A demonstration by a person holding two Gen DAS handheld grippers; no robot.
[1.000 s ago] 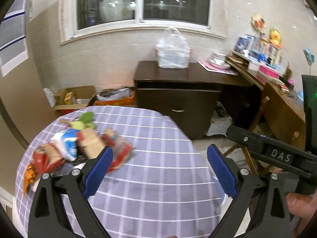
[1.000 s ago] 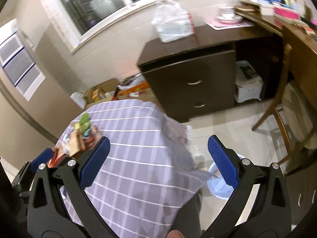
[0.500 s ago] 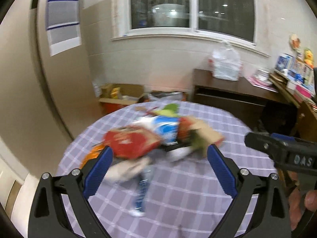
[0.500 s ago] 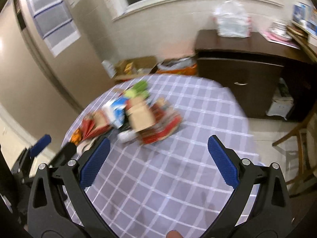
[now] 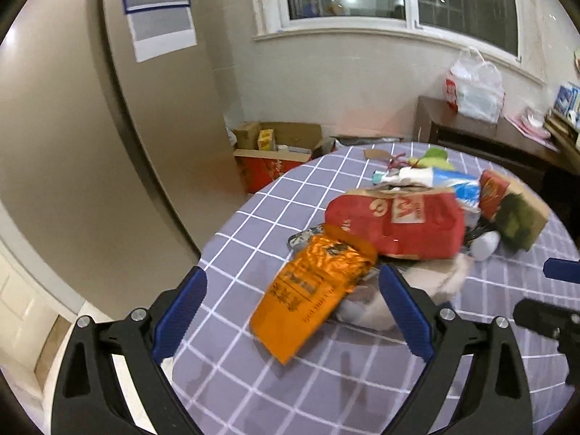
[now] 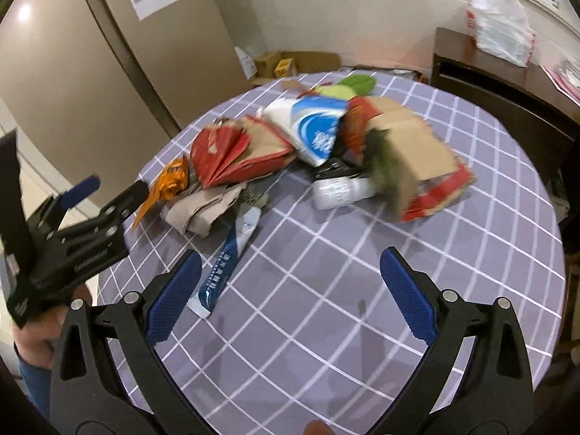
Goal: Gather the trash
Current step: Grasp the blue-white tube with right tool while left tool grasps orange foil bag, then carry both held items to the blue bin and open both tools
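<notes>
A heap of trash lies on a round table with a purple checked cloth (image 6: 362, 275). The heap holds an orange foil bag (image 5: 311, 293), a red paper bag (image 5: 398, 224), a blue-and-white wrapper (image 6: 315, 127), a brown cardboard box (image 6: 413, 148), a white bottle (image 6: 340, 190) and a blue tube (image 6: 226, 264). My left gripper (image 5: 293, 311) is open, with the orange foil bag between its fingers and not gripped. My right gripper (image 6: 288, 293) is open above bare cloth, the blue tube beside its left finger (image 6: 174, 297). The left gripper (image 6: 105, 199) also shows at the table's left edge.
Cardboard boxes (image 5: 275, 145) sit on the floor behind the table by the wall. A dark wooden cabinet (image 6: 500, 83) with a white plastic bag (image 6: 504, 32) on it stands at the right. A beige wall panel (image 5: 72, 145) rises close on the left.
Both views have swung left and come closer to the heap. The orange bag now lies between my left fingers, and the blue tube has come near my right gripper.
</notes>
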